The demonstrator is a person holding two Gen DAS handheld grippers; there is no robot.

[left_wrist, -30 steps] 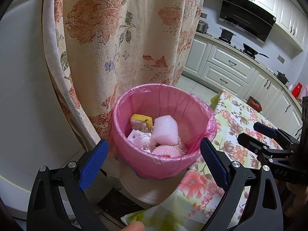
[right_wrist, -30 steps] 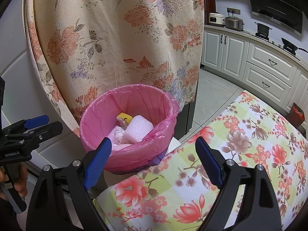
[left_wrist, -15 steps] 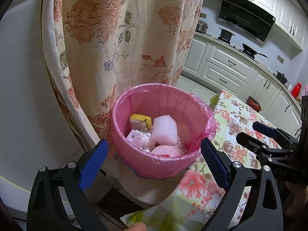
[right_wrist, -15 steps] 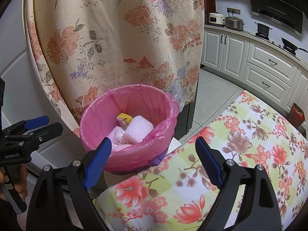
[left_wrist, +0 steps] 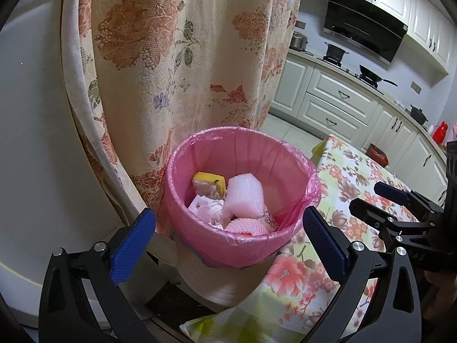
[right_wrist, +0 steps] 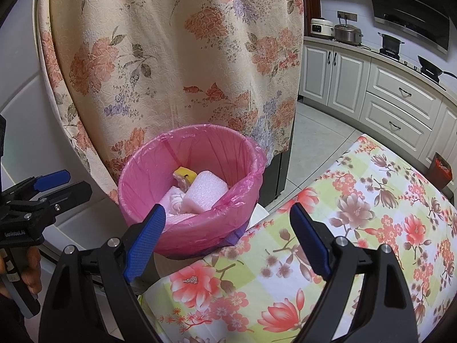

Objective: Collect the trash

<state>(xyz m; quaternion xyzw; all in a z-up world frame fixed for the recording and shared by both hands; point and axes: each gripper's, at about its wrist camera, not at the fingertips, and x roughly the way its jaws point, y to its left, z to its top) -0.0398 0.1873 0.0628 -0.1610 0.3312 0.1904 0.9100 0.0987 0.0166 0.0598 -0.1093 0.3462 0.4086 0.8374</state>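
Both the left gripper (left_wrist: 228, 238) and right gripper (right_wrist: 227, 234) hang spread and empty before the pink-lined bin (left_wrist: 242, 245). The left jaws have just been opening with nothing between them. Any next piece should be let go over the bin's middle.

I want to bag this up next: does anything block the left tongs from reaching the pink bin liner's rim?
Nothing visible does. The left tongs stand open and empty right before the pink liner on the bin, with only air between. The trash, including a white foam block, lies down inside, below the rim.
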